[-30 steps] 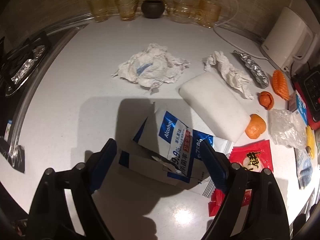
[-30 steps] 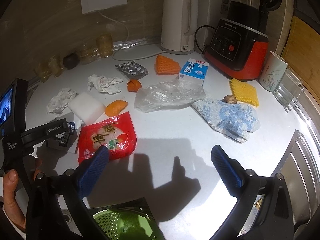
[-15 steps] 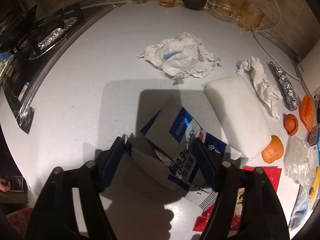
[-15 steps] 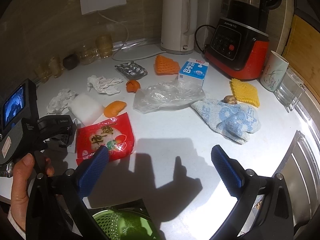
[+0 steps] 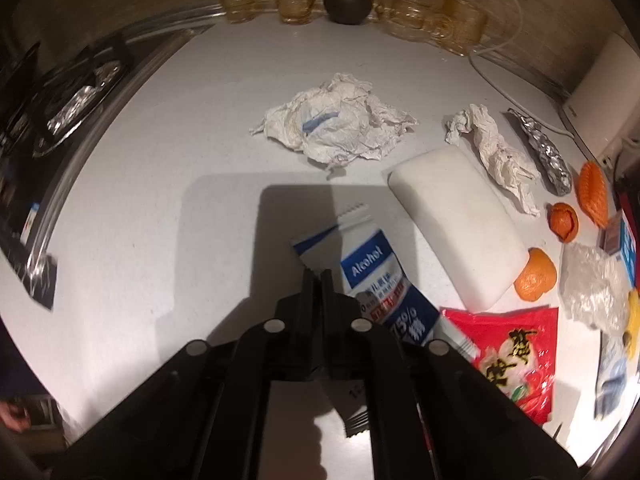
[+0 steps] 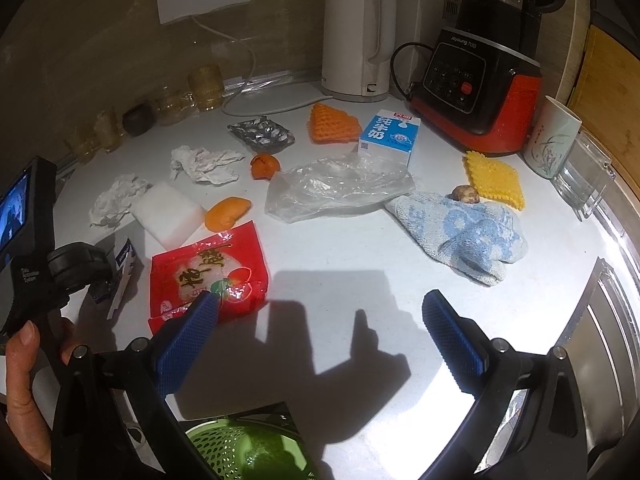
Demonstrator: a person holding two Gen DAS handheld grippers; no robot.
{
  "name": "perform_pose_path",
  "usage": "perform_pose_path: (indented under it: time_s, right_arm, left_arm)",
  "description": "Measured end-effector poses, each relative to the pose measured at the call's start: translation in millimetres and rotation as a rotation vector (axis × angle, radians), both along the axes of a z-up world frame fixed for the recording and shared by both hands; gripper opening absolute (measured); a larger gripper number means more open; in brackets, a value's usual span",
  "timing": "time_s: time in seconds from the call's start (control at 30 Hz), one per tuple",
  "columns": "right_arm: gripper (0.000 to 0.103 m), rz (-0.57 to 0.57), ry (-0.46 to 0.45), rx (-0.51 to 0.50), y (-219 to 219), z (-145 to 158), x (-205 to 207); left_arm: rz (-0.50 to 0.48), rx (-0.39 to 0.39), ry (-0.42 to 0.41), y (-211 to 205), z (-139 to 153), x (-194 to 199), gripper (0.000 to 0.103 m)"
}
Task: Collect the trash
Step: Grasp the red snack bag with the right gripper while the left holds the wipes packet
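Note:
My left gripper (image 5: pixel 318 280) is shut on the blue and white alcohol wipes packet (image 5: pixel 372 276), pinching its near left edge on the white counter. The packet also shows in the right wrist view (image 6: pixel 122 268), beside the left gripper's body (image 6: pixel 60 272). My right gripper (image 6: pixel 320 312) is open and empty above the counter, its left finger over a red snack wrapper (image 6: pixel 208 268). That red wrapper (image 5: pixel 508 344) lies right of the packet. Crumpled tissues (image 5: pixel 336 124) (image 5: pixel 492 152) lie farther back.
White foam block (image 5: pixel 456 220), orange peels (image 5: pixel 536 276) (image 6: pixel 264 166), foil (image 6: pixel 262 134), clear plastic bag (image 6: pixel 340 188), milk carton (image 6: pixel 390 136), blue cloth (image 6: pixel 460 228), sponges, kettle (image 6: pixel 358 36), blender (image 6: pixel 476 76), cup. Green basket (image 6: pixel 240 452) sits below the counter edge. Glasses line the back wall.
My left gripper went from open around the wipes packet to shut on it, flattening the packet. The right gripper has stayed still and open.

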State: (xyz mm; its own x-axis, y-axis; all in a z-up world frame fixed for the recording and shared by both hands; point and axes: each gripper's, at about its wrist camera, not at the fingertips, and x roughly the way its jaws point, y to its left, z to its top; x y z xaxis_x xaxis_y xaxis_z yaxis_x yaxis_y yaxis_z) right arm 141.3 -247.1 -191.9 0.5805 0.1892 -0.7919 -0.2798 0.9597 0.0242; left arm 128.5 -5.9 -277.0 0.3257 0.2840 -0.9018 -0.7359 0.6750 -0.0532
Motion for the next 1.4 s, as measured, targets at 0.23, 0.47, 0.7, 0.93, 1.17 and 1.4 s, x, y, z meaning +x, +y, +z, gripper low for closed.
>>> perform_pose_path:
  time_s: [0.23,0.47,0.7,0.93,1.17,1.4]
  right_arm:
    - [0.101,-0.030,0.064,0.016,29,-18,6]
    - [0.097,-0.222,0.178,0.071,49,-40,14]
    - [0.087,-0.383,0.234,0.087,78,-58,19]
    - [0.081,-0.479,0.216,0.065,92,-60,25]
    - [0.029,-0.477,0.186,0.063,104,-57,24]
    - [0.003,-0.455,0.167,0.120,102,-53,19]
  left_arm:
    - [-0.176,0.001,-0.083,26,3,-12,0.001]
    - [-0.370,0.021,-0.152,48,16,-15,0.001]
    - [-0.560,0.058,-0.203,65,28,-11,0.001]
    - [-0.656,0.024,-0.229,79,23,-8,0.001]
    - [-0.714,-0.008,-0.242,87,20,-7,0.001]
    - [-0.756,-0.034,-0.251,90,19,-12,0.001]
